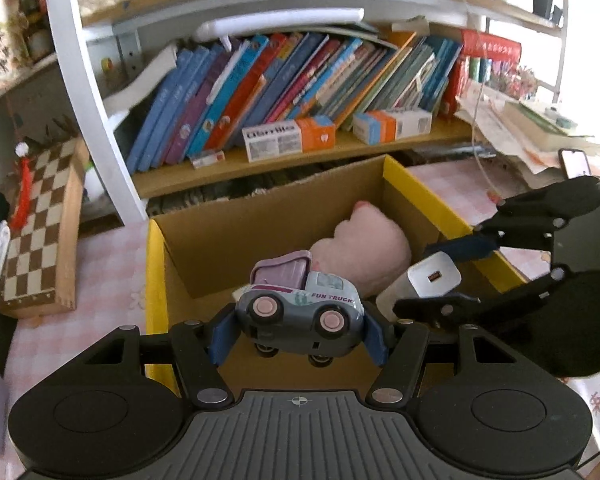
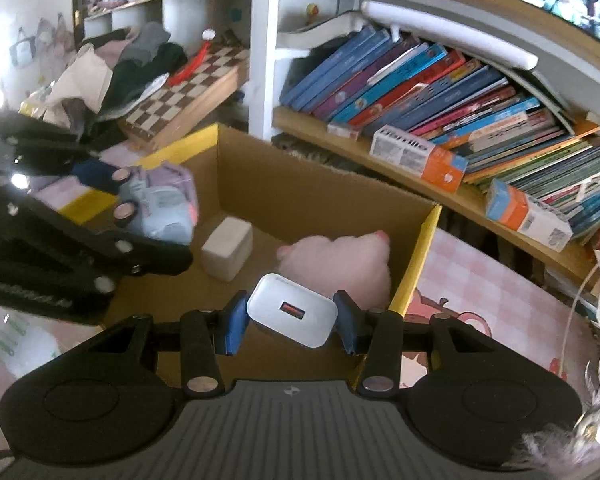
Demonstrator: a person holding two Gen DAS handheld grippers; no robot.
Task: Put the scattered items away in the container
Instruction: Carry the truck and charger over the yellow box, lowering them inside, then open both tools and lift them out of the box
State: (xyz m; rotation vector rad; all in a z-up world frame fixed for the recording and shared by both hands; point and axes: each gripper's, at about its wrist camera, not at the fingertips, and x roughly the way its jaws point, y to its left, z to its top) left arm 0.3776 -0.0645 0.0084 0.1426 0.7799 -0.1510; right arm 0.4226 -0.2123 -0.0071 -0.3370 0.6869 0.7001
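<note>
An open cardboard box (image 1: 220, 248) with yellow flap edges stands on the pink checked table; it also shows in the right wrist view (image 2: 300, 196). My left gripper (image 1: 300, 330) is shut on a grey and lilac toy truck (image 1: 300, 308) and holds it above the box's near side. My right gripper (image 2: 290, 320) is shut on a white USB charger (image 2: 292, 310), also above the box; it shows from the left wrist view (image 1: 433, 278). A pink plush toy (image 1: 363, 248) and a white block (image 2: 228, 248) lie inside the box.
A bookshelf with leaning books (image 1: 300, 80) and small orange and white cartons (image 1: 288, 138) stands right behind the box. A folded chessboard (image 1: 40, 224) lies left of it. Papers and a phone (image 1: 573, 162) are piled at the right.
</note>
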